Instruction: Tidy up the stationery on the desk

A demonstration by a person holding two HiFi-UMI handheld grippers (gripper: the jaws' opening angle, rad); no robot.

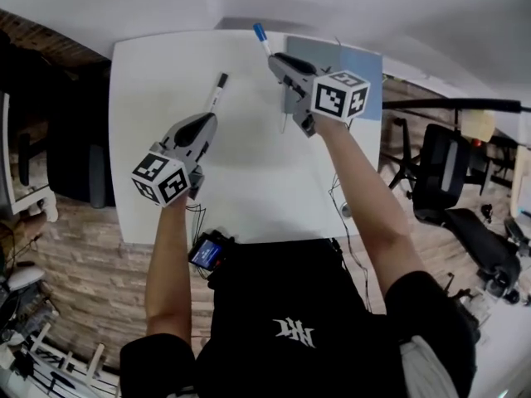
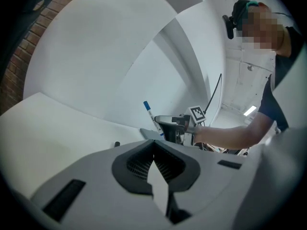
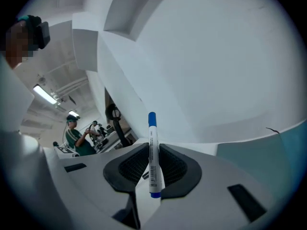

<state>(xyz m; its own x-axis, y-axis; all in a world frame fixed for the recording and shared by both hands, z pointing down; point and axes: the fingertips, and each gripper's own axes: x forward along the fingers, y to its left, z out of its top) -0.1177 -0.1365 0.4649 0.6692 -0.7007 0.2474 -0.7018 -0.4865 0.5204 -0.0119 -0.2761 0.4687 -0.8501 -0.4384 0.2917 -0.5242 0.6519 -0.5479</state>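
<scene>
Marker [image 3: 153, 155]: white barrel, blue cap, barcode label

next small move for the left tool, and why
Probably open the left tool and ease it onto the black-capped pen ahead: its jaws are shut, empty; the pen lies on the desk, while the right tool holds the blue-capped marker.

blue-capped marker [image 3: 151, 128]: in right gripper [image 3: 152, 151] | black-capped marker [image 1: 217, 91]: lying on desk [image 1: 166, 156]
</scene>
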